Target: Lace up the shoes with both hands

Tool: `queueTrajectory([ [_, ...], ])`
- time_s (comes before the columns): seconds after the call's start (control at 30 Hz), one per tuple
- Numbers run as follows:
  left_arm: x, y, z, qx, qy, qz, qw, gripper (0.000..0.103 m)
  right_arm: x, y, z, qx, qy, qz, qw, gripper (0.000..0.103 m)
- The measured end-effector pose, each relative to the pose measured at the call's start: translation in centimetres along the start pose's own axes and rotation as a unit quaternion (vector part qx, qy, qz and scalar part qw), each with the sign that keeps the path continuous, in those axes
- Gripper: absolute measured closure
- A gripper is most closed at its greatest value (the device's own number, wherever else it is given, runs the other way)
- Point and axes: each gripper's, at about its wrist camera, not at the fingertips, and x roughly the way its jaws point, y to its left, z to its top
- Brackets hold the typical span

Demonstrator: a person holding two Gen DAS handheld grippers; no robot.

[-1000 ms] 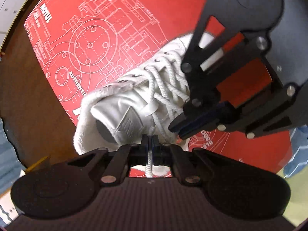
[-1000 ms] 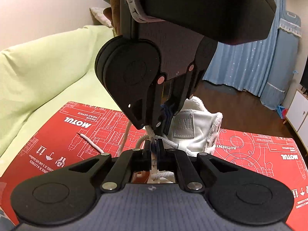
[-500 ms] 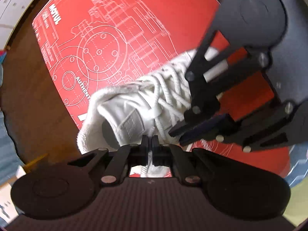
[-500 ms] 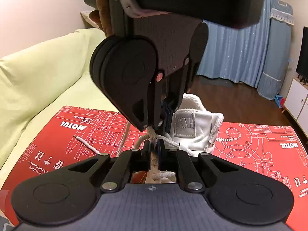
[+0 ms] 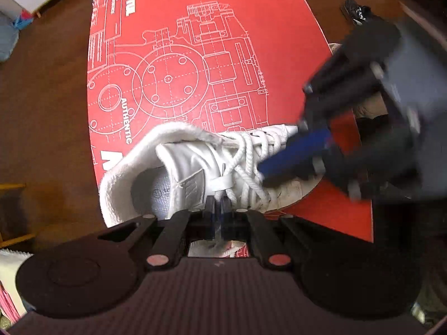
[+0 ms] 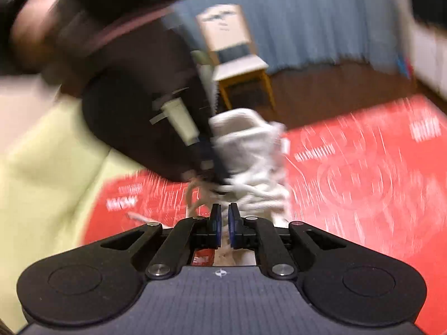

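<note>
The left wrist view looks straight down on a white shoe (image 5: 195, 167) lying on a red printed mat (image 5: 178, 69) on a brown floor (image 5: 44, 117). The left tongs (image 5: 217, 205) are pinched tight on a strand of the white lace (image 5: 245, 150) beside the shoe's tongue. The right tongs (image 5: 290, 159), blurred, reach in from the right with their blue pads over the crossed lacing; this view does not settle whether they touch it.

The right wrist view is heavily smeared. It alone shows the room: a wooden chair (image 6: 237, 55), a blue curtain (image 6: 321, 19) and a pale green cover (image 6: 42, 167) beside the mat (image 6: 363, 167). The right tongs (image 6: 223, 223) stand a little apart and are opening, with nothing visibly between the pads. Beyond them the shoe (image 6: 251, 153) stands heel-up, half hidden by the left tongs' dark body (image 6: 145, 117). A loose lace tip (image 6: 139, 217) lies on the mat at the left, hard to make out.
</note>
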Motion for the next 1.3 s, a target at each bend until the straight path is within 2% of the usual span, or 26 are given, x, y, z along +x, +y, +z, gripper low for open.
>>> queueTrajectory([
  [0.03, -0.1, -0.3, -0.2, 0.006, -0.005, 0.006, 1.0, 0.102, -0.1, -1.2, 0.5, 0.049, 0.003, 0.01, 0.999, 0.091],
  [0.1, -0.2, -0.9, -0.4, 0.013, -0.015, 0.015, 0.9997, 0.102, 0.0, -3.0, 1.1, 0.145, 0.007, 0.034, 0.989, 0.091],
  [0.17, -0.3, -0.5, -0.6, -0.02, -0.024, 0.009, 0.9995, 0.102, 0.1, -4.3, 1.4, 0.22, 0.011, 0.054, 0.974, 0.091],
  [0.23, -0.3, 0.1, -0.9, -0.068, -0.03, 0.005, 0.9972, 0.102, 0.5, -4.7, 1.5, 0.26, 0.018, 0.068, 0.963, 0.091],
  [0.33, -0.3, 0.0, -1.2, -0.096, -0.042, 0.015, 0.9944, 0.102, 1.1, -4.7, 2.0, 0.275, 0.018, 0.066, 0.959, 0.091],
  [0.4, -0.2, -0.3, -1.5, -0.095, -0.048, 0.019, 0.9942, 0.102, 1.7, -5.0, 2.6, 0.286, 0.015, 0.056, 0.956, 0.091],
  [0.5, -0.2, -1.0, -1.6, -0.069, -0.057, 0.027, 0.9956, 0.103, 2.0, -5.5, 3.0, 0.329, 0.021, 0.039, 0.943, 0.091],
  [0.63, 0.0, -0.5, -1.7, -0.075, -0.07, 0.015, 0.9946, 0.103, 2.7, -6.3, 3.3, 0.355, 0.026, 0.027, 0.934, 0.092],
  [0.77, 0.8, -0.7, -2.0, -0.09, -0.084, 0.022, 0.9922, 0.103, 3.3, -6.4, 3.1, 0.374, 0.046, 0.01, 0.926, 0.092],
  [0.87, 0.9, -0.8, -2.8, -0.106, -0.109, 0.022, 0.9881, 0.103, 3.5, -6.2, 3.1, 0.372, 0.05, 0.009, 0.927, 0.091],
  [1.03, 0.7, -0.6, -4.4, -0.14, -0.157, 0.017, 0.9775, 0.103, 3.9, -5.4, 3.7, 0.354, 0.061, -0.021, 0.933, 0.095],
  [1.13, 1.0, -0.9, -4.6, -0.143, -0.167, 0.024, 0.9752, 0.103, 4.0, -4.8, 4.1, 0.354, 0.073, -0.044, 0.932, 0.096],
  [1.3, 1.3, -1.3, -4.7, -0.148, -0.185, 0.038, 0.9707, 0.103, 4.7, -4.7, 4.9, 0.397, 0.103, -0.082, 0.908, 0.101],
])
